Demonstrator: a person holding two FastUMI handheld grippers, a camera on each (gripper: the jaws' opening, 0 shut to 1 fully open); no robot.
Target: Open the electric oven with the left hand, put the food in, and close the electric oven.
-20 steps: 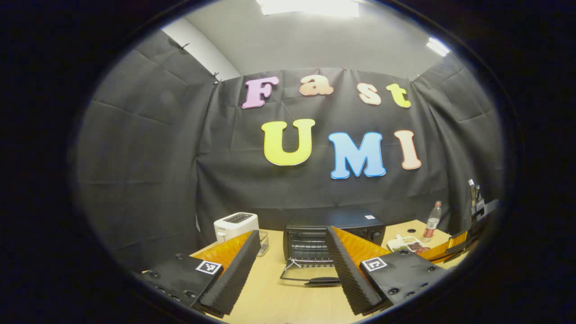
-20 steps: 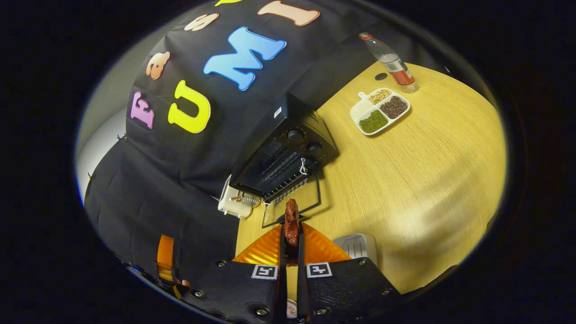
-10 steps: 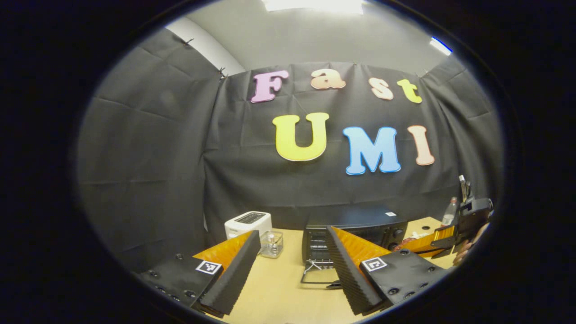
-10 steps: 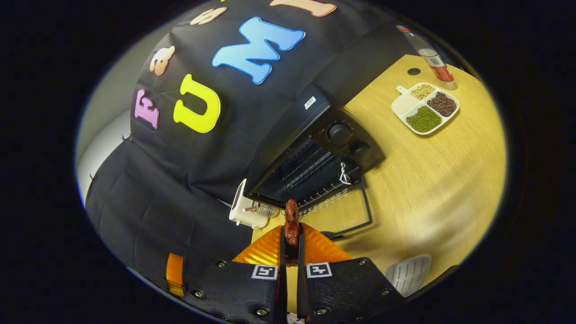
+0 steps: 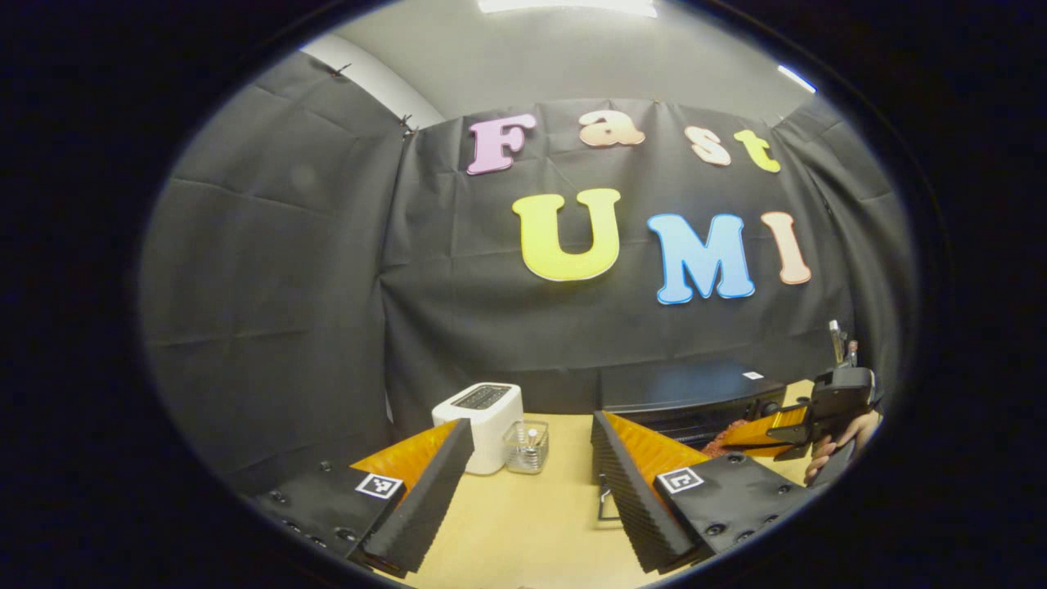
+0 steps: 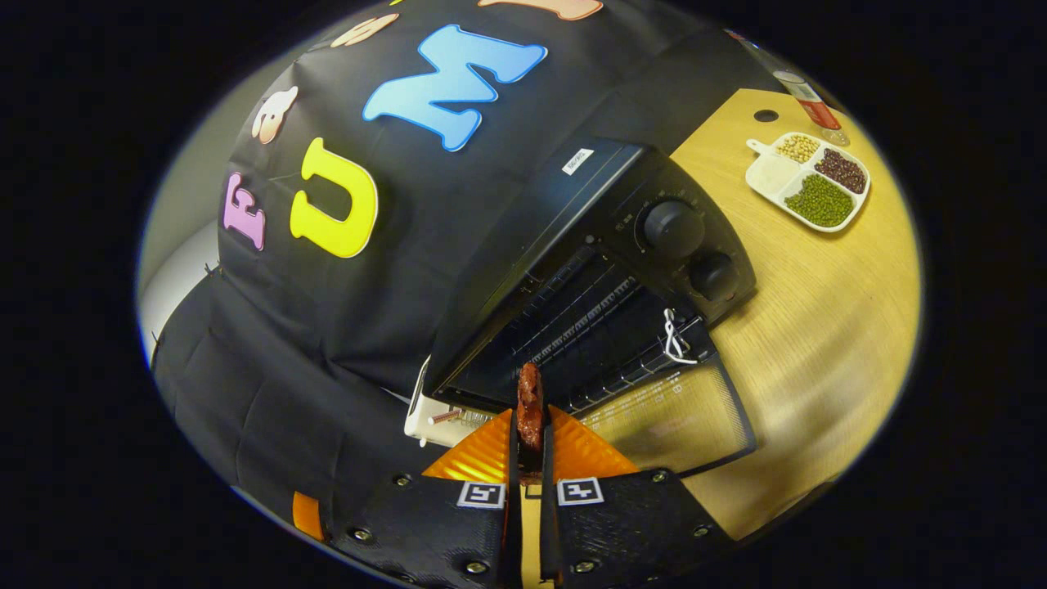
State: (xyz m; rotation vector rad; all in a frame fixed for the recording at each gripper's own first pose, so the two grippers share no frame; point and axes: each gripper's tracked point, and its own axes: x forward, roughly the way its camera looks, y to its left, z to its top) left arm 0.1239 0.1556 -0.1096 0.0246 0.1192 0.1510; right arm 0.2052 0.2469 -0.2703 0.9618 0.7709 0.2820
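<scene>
With the right gripper (image 6: 530, 446) clamped on the meat piece (image 6: 530, 401) and the left gripper (image 5: 532, 483) spread empty, food may snag the oven rack (image 6: 585, 327) or slip onto the lowered oven door (image 6: 679, 417).

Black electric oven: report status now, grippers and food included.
Left gripper open, holding nothing. Right gripper shut on dark red food piece. Black electric oven door down, wire rack exposed. Nothing between food and opening.
</scene>
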